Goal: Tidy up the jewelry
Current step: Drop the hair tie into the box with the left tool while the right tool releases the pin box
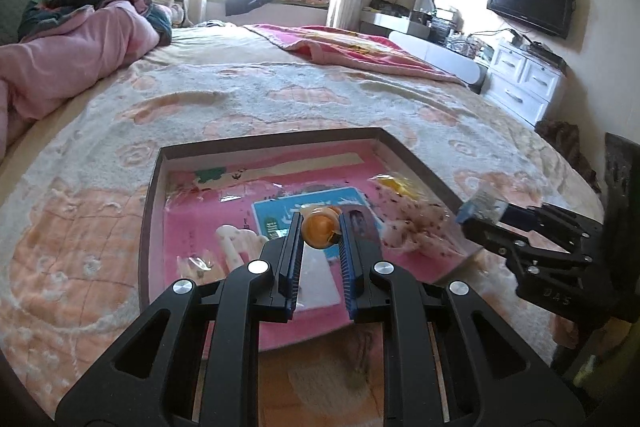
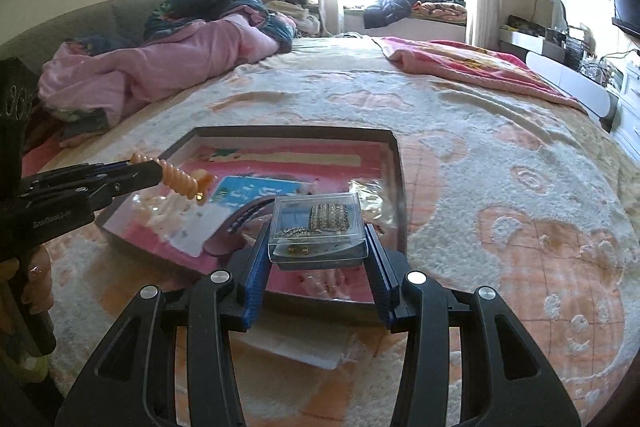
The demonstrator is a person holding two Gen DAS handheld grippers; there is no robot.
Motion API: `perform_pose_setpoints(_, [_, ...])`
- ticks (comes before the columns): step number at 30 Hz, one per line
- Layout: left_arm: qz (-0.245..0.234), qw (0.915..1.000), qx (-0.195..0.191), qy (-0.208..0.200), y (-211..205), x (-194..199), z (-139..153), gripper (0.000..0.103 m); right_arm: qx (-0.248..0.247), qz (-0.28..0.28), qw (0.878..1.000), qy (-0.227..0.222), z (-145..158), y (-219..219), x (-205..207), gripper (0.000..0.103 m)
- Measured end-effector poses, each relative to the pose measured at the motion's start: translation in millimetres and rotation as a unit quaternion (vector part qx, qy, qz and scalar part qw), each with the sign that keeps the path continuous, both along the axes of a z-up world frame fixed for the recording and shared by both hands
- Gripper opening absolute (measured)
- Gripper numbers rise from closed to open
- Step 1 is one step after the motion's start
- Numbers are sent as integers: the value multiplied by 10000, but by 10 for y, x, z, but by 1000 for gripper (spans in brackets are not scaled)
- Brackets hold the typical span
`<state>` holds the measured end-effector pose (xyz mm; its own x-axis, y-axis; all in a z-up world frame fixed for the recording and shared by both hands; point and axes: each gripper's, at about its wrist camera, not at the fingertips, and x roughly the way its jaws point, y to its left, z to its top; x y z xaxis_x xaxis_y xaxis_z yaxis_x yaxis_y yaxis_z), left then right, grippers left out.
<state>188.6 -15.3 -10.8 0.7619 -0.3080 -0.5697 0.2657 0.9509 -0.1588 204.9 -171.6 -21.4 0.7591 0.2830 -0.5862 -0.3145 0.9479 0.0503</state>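
My left gripper is shut on an orange spiral hair tie and holds it above a shallow dark-rimmed tray with a pink lining on the bed. From the right wrist view the hair tie hangs at the tray's left side. My right gripper is shut on a clear plastic box of sparkly jewelry, held over the tray's near edge. That box also shows in the left wrist view, by the tray's right rim.
The tray holds a blue card, a spotted fabric scrunchie, a yellow piece in plastic and small clear bags. A pink quilt lies at the far left. A red blanket lies at the far right.
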Motion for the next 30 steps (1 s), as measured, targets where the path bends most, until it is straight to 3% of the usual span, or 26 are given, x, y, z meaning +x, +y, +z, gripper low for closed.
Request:
perform_pose_setpoints(12, [-46,10000,-15,-76,-58,238,-132,11,-29,-172,9998,134,-105,-31,257,42])
perform_pose_setpoints(30, [-85,9983,29,568,-23,334,-452,11,65,-120,9987,486,-251,75,497,42])
